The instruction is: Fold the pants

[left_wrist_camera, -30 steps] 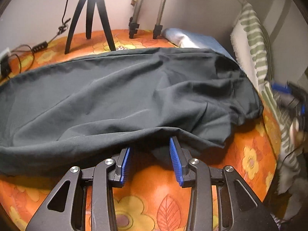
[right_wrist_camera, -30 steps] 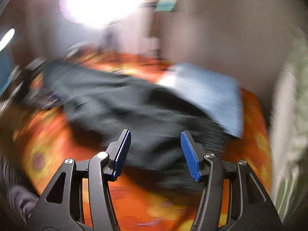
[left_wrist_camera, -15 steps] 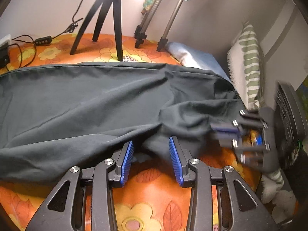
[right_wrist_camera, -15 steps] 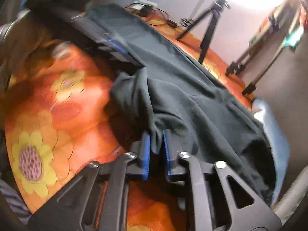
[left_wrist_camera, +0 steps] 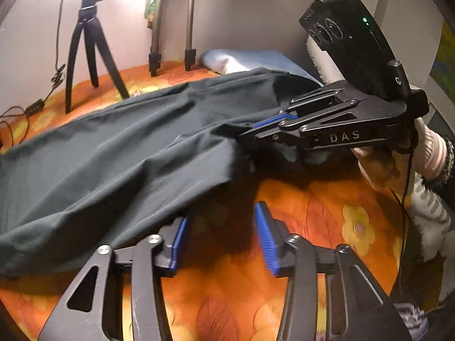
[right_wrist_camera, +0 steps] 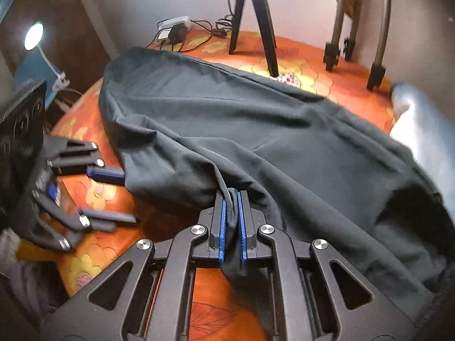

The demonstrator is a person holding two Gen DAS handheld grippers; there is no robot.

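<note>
**Right gripper clamped on the pants, left gripper open at the near hem**

Your dark pants (right_wrist_camera: pixel 256 130) lie spread lengthwise across the orange flowered bedspread (left_wrist_camera: pixel 312 210), one end toward the blue pillow (left_wrist_camera: pixel 256 59) at the wall, the other running off toward the power strip (right_wrist_camera: pixel 173 24) and its cables.

Your right gripper (right_wrist_camera: pixel 231 221) has a bunched fold of the pants' near edge pinched between its blue pads (right_wrist_camera: pixel 222 227). The fingers are almost together with only the cloth between them, and a tail of fabric hangs down past the pads toward the camera. From the left wrist view you see the same gripper (left_wrist_camera: pixel 256 130) side-on, its tips buried in the cloth and lifting it into a small ridge above the bedspread.

Your left gripper (left_wrist_camera: pixel 221 230) has just been opening. Its fingers stand apart. The pants' edge drapes over the tip of the left-hand finger (left_wrist_camera: pixel 179 236), but the gap between the pads shows only bedspread, so nothing is gripped there. In the right wrist view that gripper (right_wrist_camera: pixel 119 196) sits just beside the hem, one finger touching or slipping under the cloth; the blur keeps you from telling which.

A black tripod (left_wrist_camera: pixel 91 45) and two metal stand legs (left_wrist_camera: pixel 170 28) stand on the bedspread beyond the pants, near the wall. A small lamp (right_wrist_camera: pixel 34 35) glows at the far left of the right wrist view.
</note>
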